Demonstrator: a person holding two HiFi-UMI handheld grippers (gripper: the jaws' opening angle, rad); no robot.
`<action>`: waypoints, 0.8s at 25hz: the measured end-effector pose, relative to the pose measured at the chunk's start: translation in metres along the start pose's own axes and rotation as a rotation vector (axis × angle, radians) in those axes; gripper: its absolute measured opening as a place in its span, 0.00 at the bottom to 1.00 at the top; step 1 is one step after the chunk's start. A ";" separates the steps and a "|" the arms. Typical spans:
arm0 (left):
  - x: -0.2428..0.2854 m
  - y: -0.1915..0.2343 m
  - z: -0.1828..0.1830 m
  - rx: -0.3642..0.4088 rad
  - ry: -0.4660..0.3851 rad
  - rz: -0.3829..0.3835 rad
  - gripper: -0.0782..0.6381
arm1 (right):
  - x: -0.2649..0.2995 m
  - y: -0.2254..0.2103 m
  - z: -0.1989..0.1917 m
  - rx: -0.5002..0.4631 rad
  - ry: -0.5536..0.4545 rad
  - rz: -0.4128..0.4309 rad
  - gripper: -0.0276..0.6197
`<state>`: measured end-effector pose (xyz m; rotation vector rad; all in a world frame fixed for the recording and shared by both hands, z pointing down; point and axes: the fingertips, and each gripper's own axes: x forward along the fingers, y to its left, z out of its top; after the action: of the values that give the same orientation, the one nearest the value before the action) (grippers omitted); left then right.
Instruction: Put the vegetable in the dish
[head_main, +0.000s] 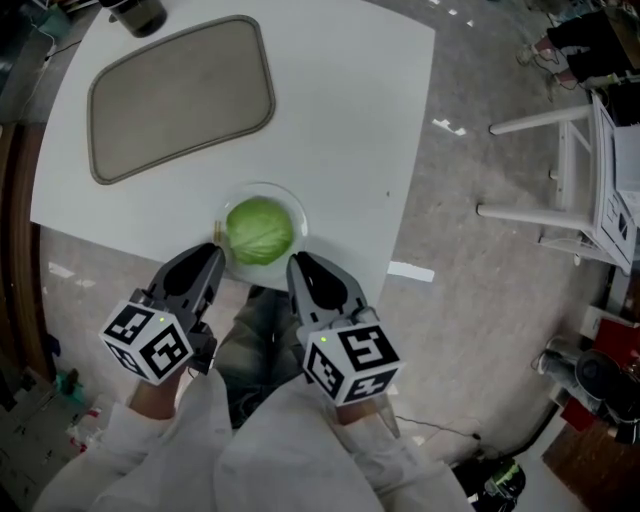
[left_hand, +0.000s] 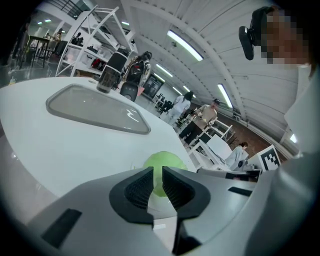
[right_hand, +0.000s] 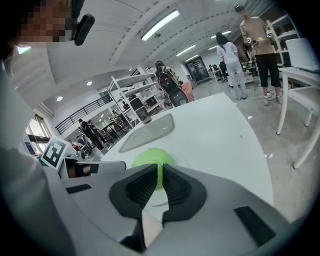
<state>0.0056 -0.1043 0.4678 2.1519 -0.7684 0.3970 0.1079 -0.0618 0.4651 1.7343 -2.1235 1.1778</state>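
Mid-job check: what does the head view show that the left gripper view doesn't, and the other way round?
Head view only: the clear dish under the cabbage, and the marker cube on the left gripper. Left gripper view only: that gripper's jaws a sliver apart with nothing between them, and people standing beyond. Both: cabbage, tray, white table.

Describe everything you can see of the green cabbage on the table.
The cabbage is a round, pale green head, whole and uncut by the look of it, with a smooth leafy surface. It sits in a shallow clear dish near the front edge of the white table. Only the dish appears to touch it. The left gripper and right gripper sit just short of it, one on either side, and neither holds it.
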 end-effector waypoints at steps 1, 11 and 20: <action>0.001 0.000 -0.002 -0.004 0.004 0.000 0.17 | 0.001 -0.002 -0.002 0.004 0.006 -0.004 0.07; 0.004 0.020 -0.014 -0.043 0.025 0.063 0.30 | 0.008 -0.016 -0.018 0.027 0.063 -0.034 0.16; 0.011 0.025 -0.030 -0.124 0.064 0.079 0.33 | 0.013 -0.029 -0.027 0.044 0.092 -0.077 0.23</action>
<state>-0.0027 -0.0972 0.5067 1.9895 -0.8221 0.4451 0.1203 -0.0545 0.5046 1.7284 -1.9749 1.2662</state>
